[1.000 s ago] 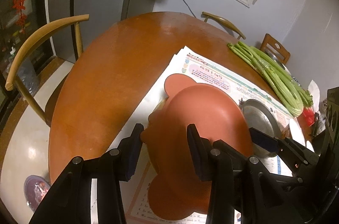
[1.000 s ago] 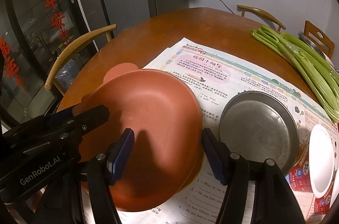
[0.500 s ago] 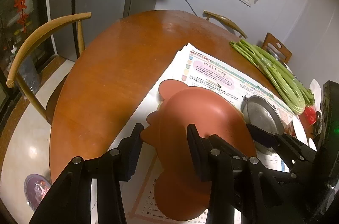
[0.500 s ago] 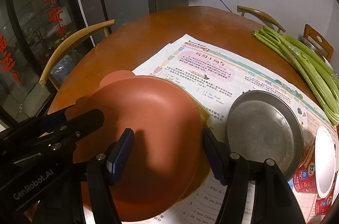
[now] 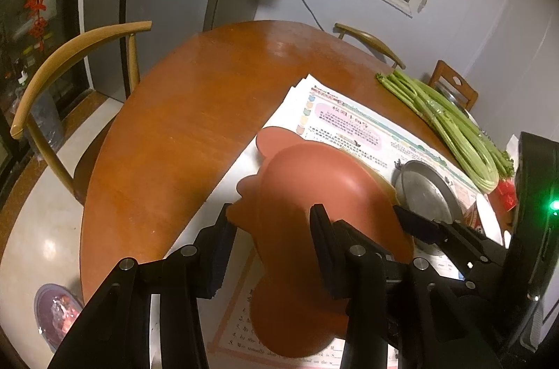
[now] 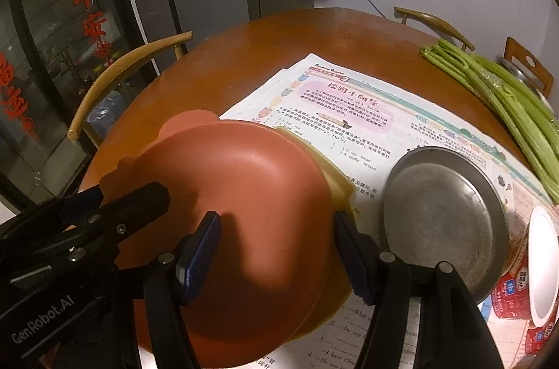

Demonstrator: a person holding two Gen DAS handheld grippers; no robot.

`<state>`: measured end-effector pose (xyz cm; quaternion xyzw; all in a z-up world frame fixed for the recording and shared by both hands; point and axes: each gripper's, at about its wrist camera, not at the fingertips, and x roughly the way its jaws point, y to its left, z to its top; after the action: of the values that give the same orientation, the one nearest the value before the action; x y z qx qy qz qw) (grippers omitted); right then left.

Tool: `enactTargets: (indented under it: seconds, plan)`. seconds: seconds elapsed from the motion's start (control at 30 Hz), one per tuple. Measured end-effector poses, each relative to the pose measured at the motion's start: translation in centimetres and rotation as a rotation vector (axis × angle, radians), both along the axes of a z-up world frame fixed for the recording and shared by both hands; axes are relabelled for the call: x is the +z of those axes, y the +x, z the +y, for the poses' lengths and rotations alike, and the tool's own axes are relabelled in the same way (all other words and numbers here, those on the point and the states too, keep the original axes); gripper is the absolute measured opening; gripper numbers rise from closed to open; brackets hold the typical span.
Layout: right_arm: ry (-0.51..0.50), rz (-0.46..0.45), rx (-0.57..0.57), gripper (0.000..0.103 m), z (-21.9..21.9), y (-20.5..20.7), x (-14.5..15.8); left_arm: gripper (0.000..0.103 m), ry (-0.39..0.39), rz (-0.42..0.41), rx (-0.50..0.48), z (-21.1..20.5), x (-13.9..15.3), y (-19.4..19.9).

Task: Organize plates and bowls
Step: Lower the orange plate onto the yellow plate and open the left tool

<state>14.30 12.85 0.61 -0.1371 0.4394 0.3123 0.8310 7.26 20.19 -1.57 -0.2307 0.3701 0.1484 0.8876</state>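
The terracotta bowl [image 6: 251, 229] sits on the newspaper [image 6: 367, 131], beside the metal plate [image 6: 443, 211]. My right gripper [image 6: 276, 250] straddles its near rim, jaws part-open. My left gripper [image 5: 269, 250] has just been widening, ear handle between its fingers; contact indeterminate.

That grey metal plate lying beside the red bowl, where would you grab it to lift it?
The metal plate lies flat on the newspaper, so only its thin raised rim can be pinched. Probably take the near edge, coming from the near side: the red bowl crowds its left and a red tub its right.
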Motion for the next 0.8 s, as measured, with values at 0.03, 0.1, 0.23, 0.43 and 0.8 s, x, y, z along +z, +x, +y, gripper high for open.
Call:
enactTargets:
  seconds: [0.03, 0.1, 0.23, 0.43, 0.8]
  plan:
    - [0.007, 0.008, -0.002, 0.066, -0.1, 0.1, 0.0, 0.044, -0.002, -0.004, -0.002, 0.0, 0.1, -0.1]
    - [0.01, 0.013, -0.005, 0.066, -0.3, 0.3, 0.0, 0.044, 0.006, -0.004, -0.002, -0.1, 0.1, -0.1]
    - [0.014, 0.012, -0.009, 0.066, -0.3, 0.2, 0.0, 0.045, 0.008, -0.001, 0.006, 0.0, 0.2, -0.3]
    - [0.017, -0.004, -0.019, 0.066, -0.3, 0.1, 0.3, 0.048, 0.002, -0.005, 0.007, 0.3, 0.3, -0.5]
    - [0.007, -0.028, -0.038, 0.064, -0.4, -0.1, 0.8, 0.048, -0.014, -0.021, 0.012, 0.7, 0.4, -1.3]
